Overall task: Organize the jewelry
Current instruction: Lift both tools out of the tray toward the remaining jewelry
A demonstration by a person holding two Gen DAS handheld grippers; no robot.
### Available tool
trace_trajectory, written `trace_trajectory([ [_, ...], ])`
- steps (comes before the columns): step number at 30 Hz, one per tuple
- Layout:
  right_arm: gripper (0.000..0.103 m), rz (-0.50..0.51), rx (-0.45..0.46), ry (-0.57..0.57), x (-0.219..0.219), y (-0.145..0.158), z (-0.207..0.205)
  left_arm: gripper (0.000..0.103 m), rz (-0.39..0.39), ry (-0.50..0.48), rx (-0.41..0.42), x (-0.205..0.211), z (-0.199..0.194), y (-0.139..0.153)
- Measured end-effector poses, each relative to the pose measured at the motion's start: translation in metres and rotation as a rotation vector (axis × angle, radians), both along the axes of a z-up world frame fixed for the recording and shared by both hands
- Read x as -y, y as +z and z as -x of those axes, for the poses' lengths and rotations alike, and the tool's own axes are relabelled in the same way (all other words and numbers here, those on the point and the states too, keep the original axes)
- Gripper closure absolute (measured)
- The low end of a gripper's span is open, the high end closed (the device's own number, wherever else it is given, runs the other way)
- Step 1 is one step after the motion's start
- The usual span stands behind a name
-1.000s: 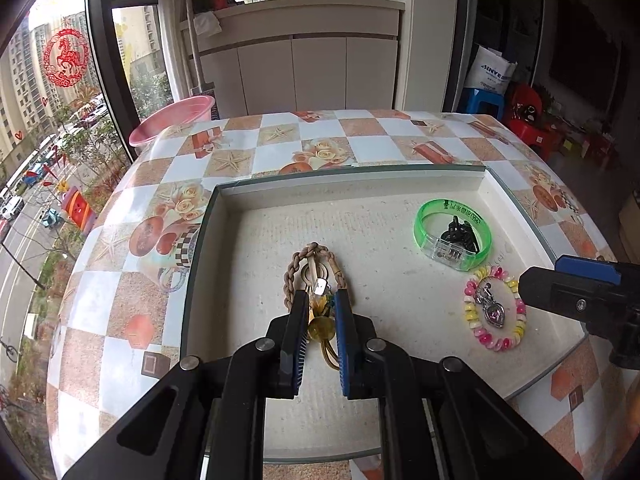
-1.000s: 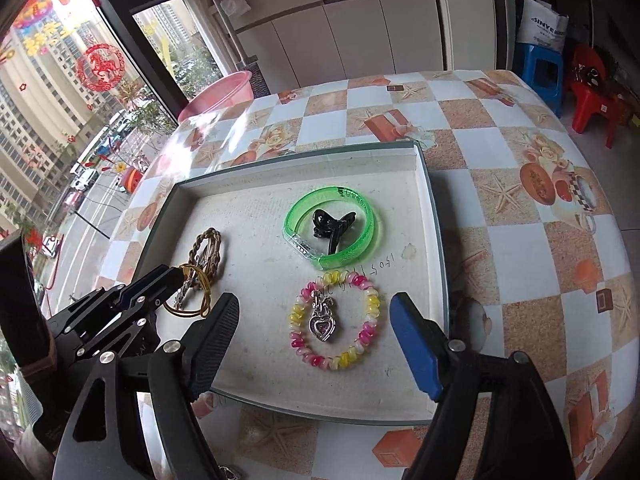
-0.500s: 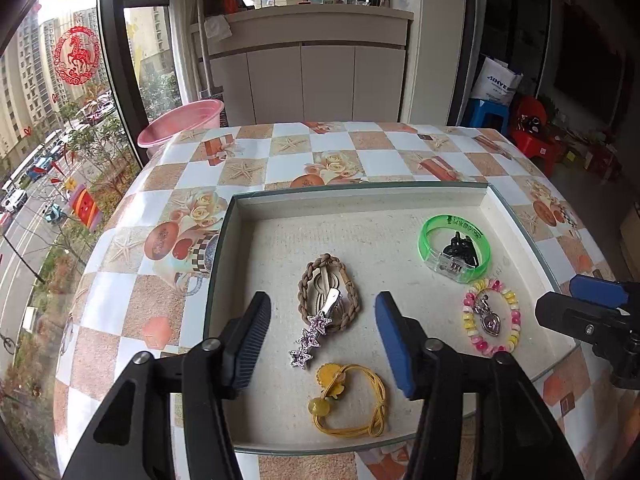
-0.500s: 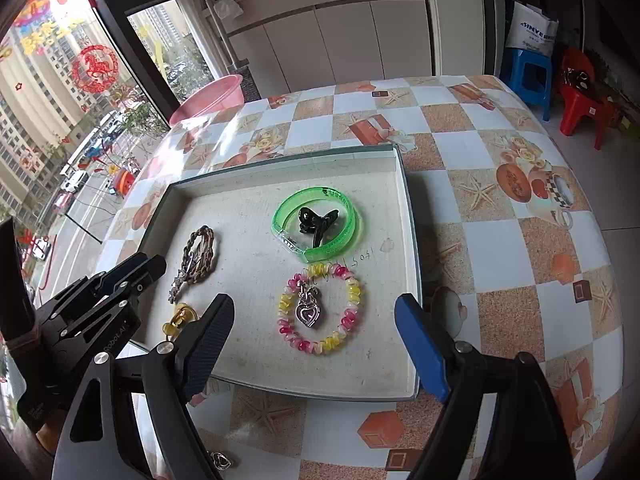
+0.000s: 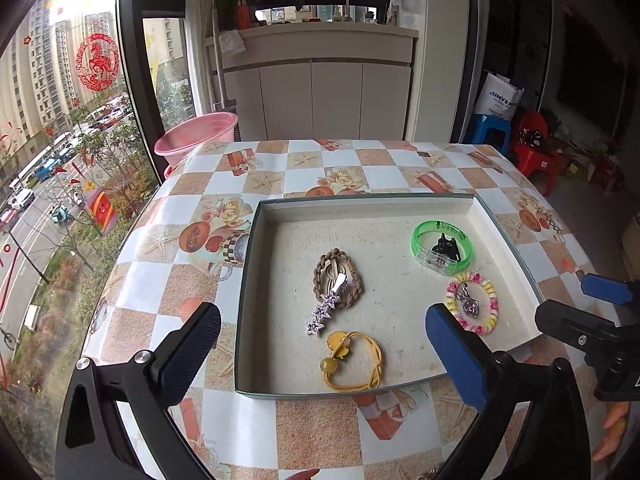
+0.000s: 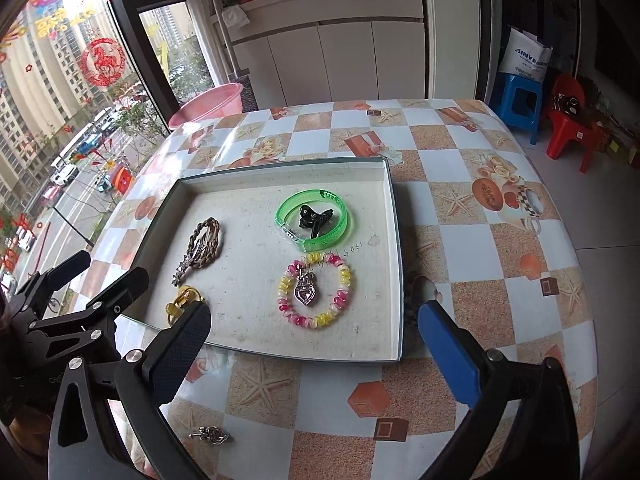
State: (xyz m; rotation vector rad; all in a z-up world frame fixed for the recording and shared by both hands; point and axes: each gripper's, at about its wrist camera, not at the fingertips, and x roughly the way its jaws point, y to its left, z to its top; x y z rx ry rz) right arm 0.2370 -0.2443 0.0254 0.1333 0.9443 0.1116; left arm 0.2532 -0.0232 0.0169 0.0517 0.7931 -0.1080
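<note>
Left of the tray: a pink basin beyond the table edge, by the window. Near the tray's front left corner, the left gripper, jaws spread wide, holding nothing, poised above the table's near side with one finger left of the tray and the other over its front edge. Inside the tray, from left: one braided brown loop with one star hairpin lying across it and trailing toward the front; just in front of that, one yellow hair tie near the front wall. Toward the tray's right half: one green bangle with one black claw clip resting inside its ring, and nearer the front one pink-and-yellow beaded bracelet with one heart pendant lying inside it. Seven pieces counted in the tray, none touching a wall. Outside the tray, on the table before its front left corner, one more small silver pendant, seen only from the right wrist, partly behind a finger of the right gripper. That gripper also gaping wide and empty, over the tray's front edge, nothing between it and the beaded bracelet. Right of the tray: bare checkered tablecloth, then beyond the table a blue stool and a red chair. Behind the tray, white cabinets.
</note>
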Motion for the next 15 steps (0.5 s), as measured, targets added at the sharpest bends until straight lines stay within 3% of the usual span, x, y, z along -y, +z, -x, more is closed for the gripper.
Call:
trace_trajectory([
  [15, 0.0, 0.017, 0.07, 0.004, -0.015, 0.032, 0.096, 0.0, 0.012, -0.002, -0.011, -0.016, 0.107, 0.001],
])
